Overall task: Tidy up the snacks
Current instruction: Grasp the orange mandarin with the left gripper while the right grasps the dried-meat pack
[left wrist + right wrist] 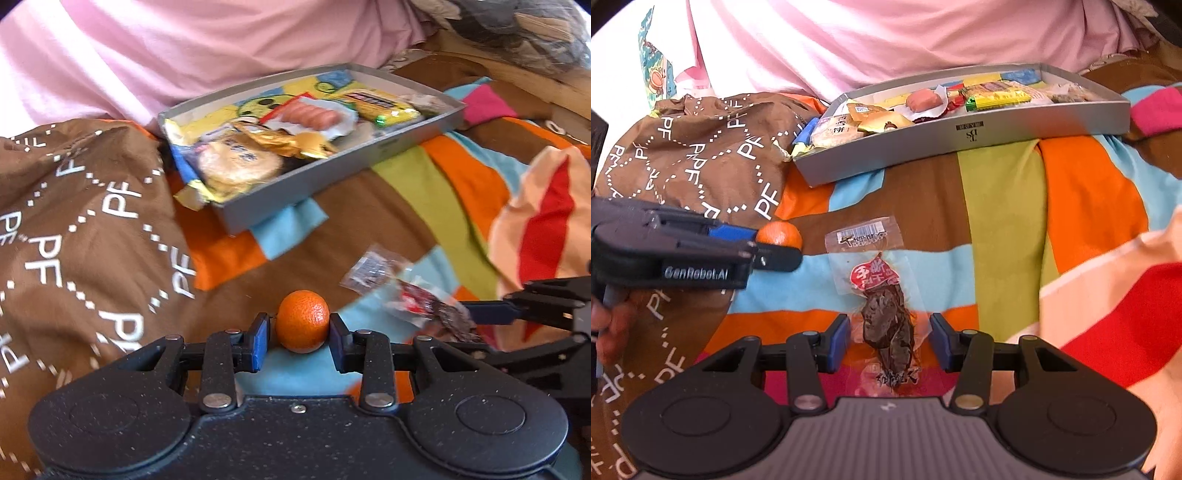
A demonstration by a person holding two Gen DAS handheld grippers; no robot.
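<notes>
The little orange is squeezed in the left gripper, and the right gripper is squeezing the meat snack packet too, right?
Not quite. The right gripper is open around the meat snack packet, as the right wrist view shows. The left gripper does squeeze the orange.

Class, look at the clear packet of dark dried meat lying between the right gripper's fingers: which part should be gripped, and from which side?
Grip the dried-meat packet across its thick dark middle, coming from its near end with the right gripper open astride it. It lies flat, lengthwise along the fingers; its clear edges look thin and slippery.
</notes>
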